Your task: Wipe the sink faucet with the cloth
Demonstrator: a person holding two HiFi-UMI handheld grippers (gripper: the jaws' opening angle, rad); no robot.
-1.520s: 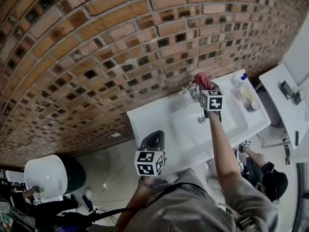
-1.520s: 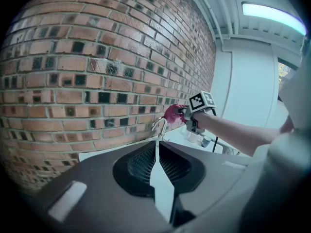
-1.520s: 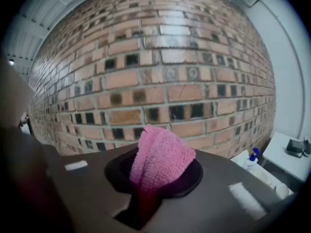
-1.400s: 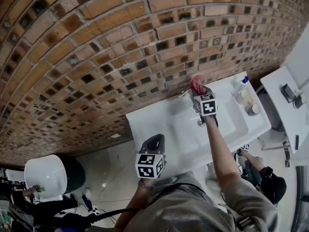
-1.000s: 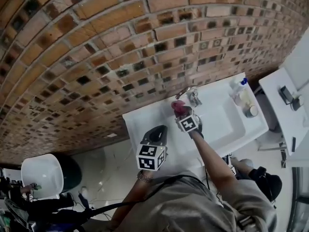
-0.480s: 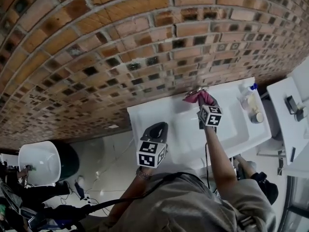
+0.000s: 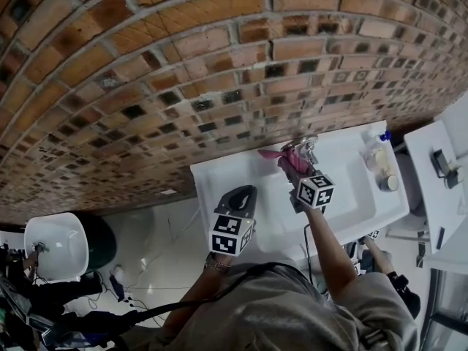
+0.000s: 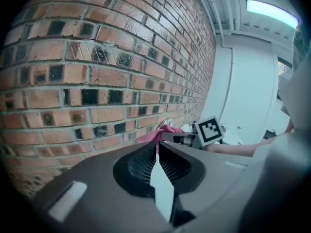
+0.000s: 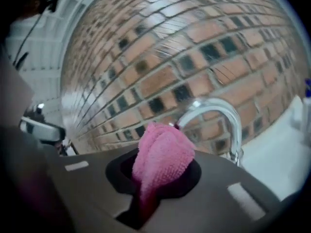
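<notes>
Faucet sits at the back of the white sink under the brick wall. From the head view, the right tongs reach in with the pink cloth right at the spout, while the left tongs hang back over the sink's front edge, well apart. Left gripper view: tongs pressed together, nothing between them, cloth far ahead. Right gripper view: tongs clamped on the cloth, its bulge poking out just beside the chrome arch; can't tell whether it is touching. To do it well, I'd keep the clamp firm, press only the bulge on the metal, follow the curve down to the base, and keep the plastic off the chrome.
</notes>
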